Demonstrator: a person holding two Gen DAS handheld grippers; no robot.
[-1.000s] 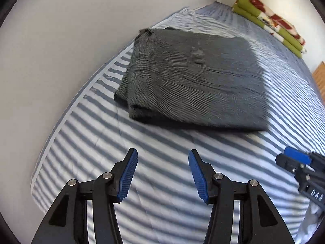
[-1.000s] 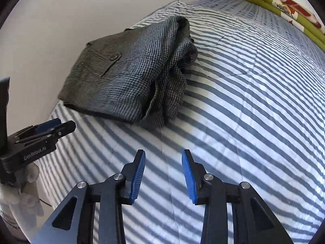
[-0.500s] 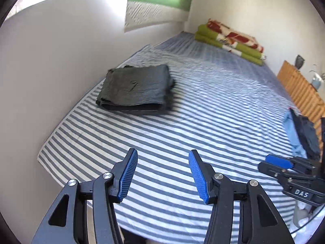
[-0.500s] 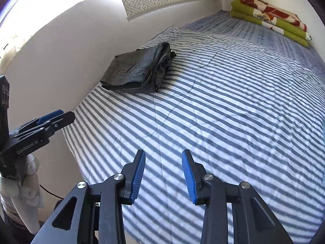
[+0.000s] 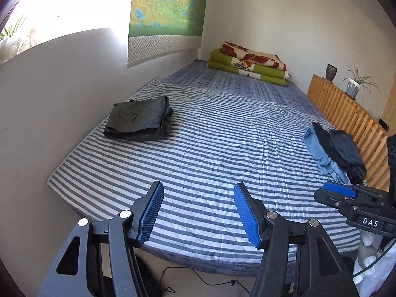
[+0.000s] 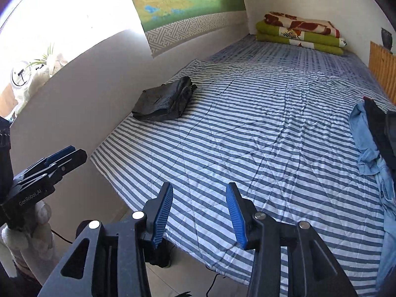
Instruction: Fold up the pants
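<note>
Across the striped quilted bed [image 5: 222, 148], both tools have pulled far back since a second ago, so the folded grey woven pants [image 5: 139, 121] now look small, lying by the wall on the bed's left edge. Crumpled denim and dark clothes [image 5: 334, 151] lie at the right. Left tool [image 5: 198, 212], marked "GenRobot.AI", and right tool [image 6: 198, 212], marked "DAS", gape empty.

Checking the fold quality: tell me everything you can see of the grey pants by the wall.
The grey pants lie folded into a compact, roughly rectangular bundle of dark grey woven-looking fabric, flat on the striped bedspread near the wall-side edge. A small dark mark shows on top. Layered edges bunch unevenly on the right side. Neither gripper touches them.
</note>
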